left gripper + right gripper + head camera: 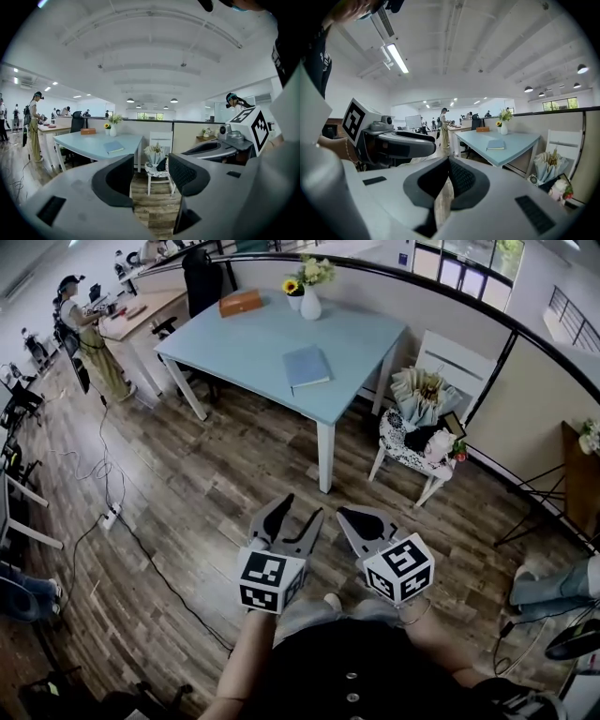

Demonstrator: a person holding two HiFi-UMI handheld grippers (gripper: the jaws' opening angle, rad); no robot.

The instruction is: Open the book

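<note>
The book point(307, 367) lies closed and flat on the light blue table point(370, 343), well apart from both grippers, at about twelve o'clock from them in the head view, with a stretch of wooden floor point(187, 502) between. From the book, a white vase of flowers point(309, 298) stands at twelve o'clock and a wooden box point(241, 303) sits at about eleven o'clock, both on the same tabletop. A white chair point(412, 442) heaped with a bouquet stands beside the table, at roughly two o'clock from the grippers.

The left gripper point(302, 509) is held low before the person's body, its jaws spread wide with nothing between them; in the left gripper view only floor and the chair show through the gap, and the book appears small at ten o'clock. The right gripper point(347, 514), just beside the left, has its jaws pressed together at the tips and pinches nothing; in its own view the book lies at two o'clock.
</note>
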